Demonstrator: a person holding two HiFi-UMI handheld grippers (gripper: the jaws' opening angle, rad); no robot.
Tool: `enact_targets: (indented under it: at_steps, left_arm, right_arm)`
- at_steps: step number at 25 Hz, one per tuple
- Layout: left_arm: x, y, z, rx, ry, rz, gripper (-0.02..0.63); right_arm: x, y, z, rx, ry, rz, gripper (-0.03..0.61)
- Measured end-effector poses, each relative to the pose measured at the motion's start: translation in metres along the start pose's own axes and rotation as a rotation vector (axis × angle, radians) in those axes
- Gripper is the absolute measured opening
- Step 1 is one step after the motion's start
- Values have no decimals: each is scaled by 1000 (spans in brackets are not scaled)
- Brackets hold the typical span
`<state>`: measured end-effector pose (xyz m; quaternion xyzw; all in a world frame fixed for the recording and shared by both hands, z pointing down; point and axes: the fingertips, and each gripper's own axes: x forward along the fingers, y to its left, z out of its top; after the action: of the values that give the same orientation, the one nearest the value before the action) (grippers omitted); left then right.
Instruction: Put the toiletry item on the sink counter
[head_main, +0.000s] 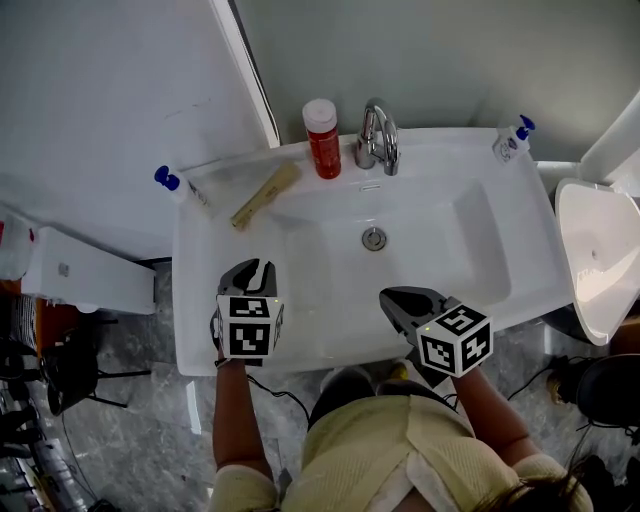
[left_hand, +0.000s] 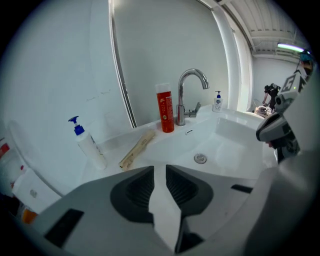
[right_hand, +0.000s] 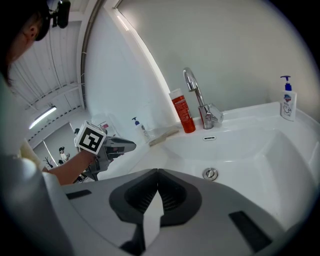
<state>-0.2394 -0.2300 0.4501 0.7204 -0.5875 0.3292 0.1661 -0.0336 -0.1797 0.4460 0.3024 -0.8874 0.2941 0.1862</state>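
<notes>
Since a tan tube (head_main: 265, 194), seemingly, already lay on the tabletop (head_main: 225, 178), left tool (head_main: 252, 268) hovered parted and empty, right tool (head_main: 392, 298) closed.

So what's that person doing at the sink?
A person holds a gripper in each hand over the white sink. The left gripper has its fingers a little apart, the right gripper has them together, and both hold nothing. A red bottle stands by the tap, and a tan tube lies on the counter.
</notes>
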Motion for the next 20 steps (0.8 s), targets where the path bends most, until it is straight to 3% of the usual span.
enact_targets:
  at_steps: [4, 11, 20]
  left_arm:
    - [-15, -14, -1, -94, -24, -29, 93]
    - [-37, -33, -3, -117, -54, -19, 92]
    - [-68, -51, 3, -226, -132, -51, 83]
  right_arm:
    - [-9, 0, -2, -3, -8, 3, 25]
    - [-19, 0, -7, -6, -18, 11, 25]
    - [-29, 5, -8, -18, -32, 25, 25]
